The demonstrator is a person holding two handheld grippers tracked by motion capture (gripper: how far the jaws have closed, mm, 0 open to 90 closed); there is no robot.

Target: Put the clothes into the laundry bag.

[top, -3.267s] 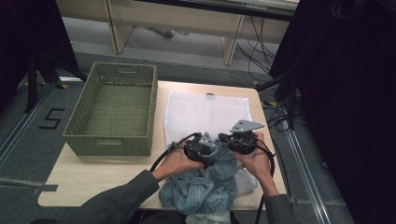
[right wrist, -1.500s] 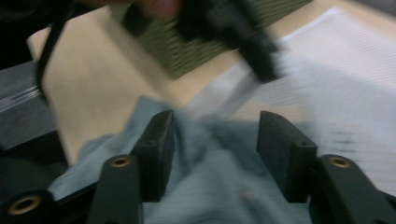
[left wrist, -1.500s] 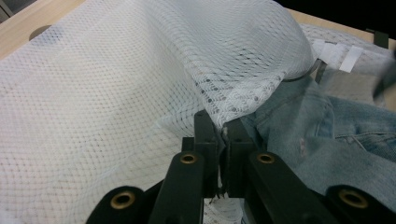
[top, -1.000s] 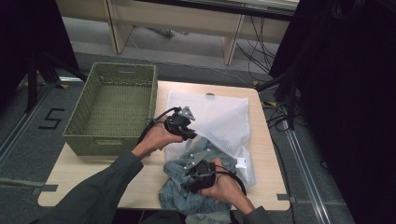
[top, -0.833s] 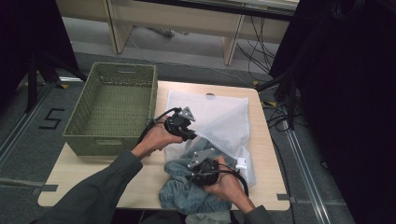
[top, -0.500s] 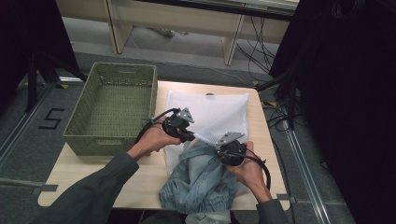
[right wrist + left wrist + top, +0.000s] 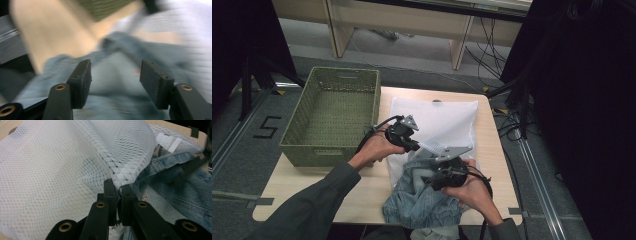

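Observation:
A white mesh laundry bag (image 7: 447, 117) lies on the wooden table (image 7: 312, 182), with a crumpled blue denim garment (image 7: 422, 207) at its near mouth. My left gripper (image 7: 416, 147) is shut on the bag's edge and holds it lifted. In the left gripper view the jaws (image 7: 118, 187) pinch the mesh bag (image 7: 62, 170), with the denim garment (image 7: 175, 185) lying to the right. My right gripper (image 7: 430, 181) hovers over the denim; its jaws have just been opening. In the blurred right gripper view they (image 7: 115, 72) stand wide above the denim garment (image 7: 112, 87), gripping nothing.
A green woven basket (image 7: 344, 71) sits on the table's left part, close to my left hand. Bare tabletop lies in front of the basket. The table's right and near edges are close to the denim heap. Dark cables and floor surround the table.
The right gripper has let go of the denim, risen and shifted right from the heap's near left, its jaws now wide. The left gripper has kept still, holding the bag's edge up.

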